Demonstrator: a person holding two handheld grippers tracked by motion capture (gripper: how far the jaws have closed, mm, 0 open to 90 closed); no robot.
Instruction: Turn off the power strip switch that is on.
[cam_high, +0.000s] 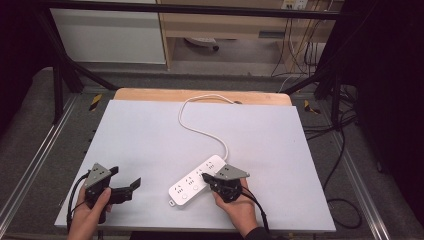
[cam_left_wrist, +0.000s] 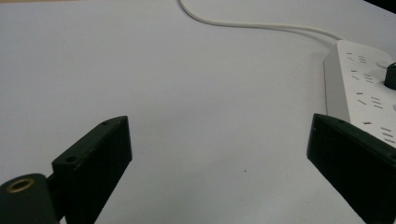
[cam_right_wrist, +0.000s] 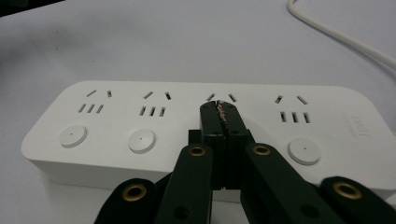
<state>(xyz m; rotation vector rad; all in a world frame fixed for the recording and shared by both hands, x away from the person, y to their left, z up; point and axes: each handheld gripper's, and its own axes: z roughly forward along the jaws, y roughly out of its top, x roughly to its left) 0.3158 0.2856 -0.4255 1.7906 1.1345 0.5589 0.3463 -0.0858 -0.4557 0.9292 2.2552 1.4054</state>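
Right gripper view shows the right gripper (cam_right_wrist: 219, 109) with its two jaws pressed together, nothing between them, their tips resting on the white power strip (cam_right_wrist: 140, 121) at the third socket group, just above that group's round button. High view shows the strip lying diagonally near the front edge of the grey table (cam_high: 150, 130), and the left gripper (cam_high: 126, 183) to its left, jaws wide apart over bare surface. Farther back, the white cable (cam_high: 200, 127) curves toward the far edge.

Left gripper (cam_high: 126, 184) jaws spread wide; right gripper (cam_right_wrist: 219, 114) jaws pressed together.
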